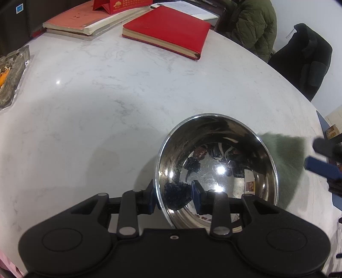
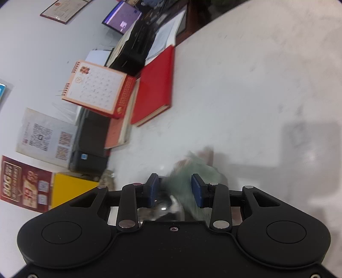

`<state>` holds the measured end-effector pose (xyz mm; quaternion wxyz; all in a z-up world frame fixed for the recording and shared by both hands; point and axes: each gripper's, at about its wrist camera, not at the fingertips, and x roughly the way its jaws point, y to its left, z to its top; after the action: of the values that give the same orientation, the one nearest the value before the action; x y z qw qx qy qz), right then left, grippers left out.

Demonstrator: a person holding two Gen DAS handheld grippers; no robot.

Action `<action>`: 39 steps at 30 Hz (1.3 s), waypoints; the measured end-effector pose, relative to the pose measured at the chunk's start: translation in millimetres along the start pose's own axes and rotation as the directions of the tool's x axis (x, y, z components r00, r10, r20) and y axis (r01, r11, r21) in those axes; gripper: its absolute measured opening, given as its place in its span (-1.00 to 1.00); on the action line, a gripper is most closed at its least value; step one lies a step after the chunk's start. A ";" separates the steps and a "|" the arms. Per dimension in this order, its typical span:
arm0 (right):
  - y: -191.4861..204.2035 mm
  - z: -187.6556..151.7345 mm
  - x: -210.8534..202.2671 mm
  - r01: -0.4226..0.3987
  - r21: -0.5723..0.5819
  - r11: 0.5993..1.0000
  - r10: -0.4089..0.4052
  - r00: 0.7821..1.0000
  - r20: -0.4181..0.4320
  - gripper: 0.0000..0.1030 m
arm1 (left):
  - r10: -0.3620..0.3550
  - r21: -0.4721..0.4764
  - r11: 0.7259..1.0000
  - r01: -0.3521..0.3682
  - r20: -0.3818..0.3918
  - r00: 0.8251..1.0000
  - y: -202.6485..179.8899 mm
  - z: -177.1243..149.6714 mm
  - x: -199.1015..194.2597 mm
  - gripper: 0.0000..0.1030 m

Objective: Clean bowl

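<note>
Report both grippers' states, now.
Left gripper: shut on the steel bowl rim.
Right gripper: shut on a green cloth, blurred.

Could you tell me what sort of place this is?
Probably an office: a desk calendar, a red notebook on the marble-look table, and framed certificates on the wall.

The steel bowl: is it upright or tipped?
Tipped. The steel bowl leans, its opening facing the camera, with the left tongs pinching its rim.
</note>
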<state>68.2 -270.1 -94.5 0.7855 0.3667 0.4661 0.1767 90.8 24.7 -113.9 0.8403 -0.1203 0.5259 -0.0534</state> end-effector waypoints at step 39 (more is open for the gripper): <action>20.1 -11.8 44.9 0.381 -0.296 0.876 -0.404 0.914 -0.021 -0.19 | -0.007 0.004 1.000 0.007 -0.003 1.000 1.5 1.3 1.4 -0.39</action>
<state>81.9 -224.0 -110.2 0.8296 0.1396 0.5323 0.0941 92.6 26.0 -115.0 0.8396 -0.1203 0.5265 -0.0574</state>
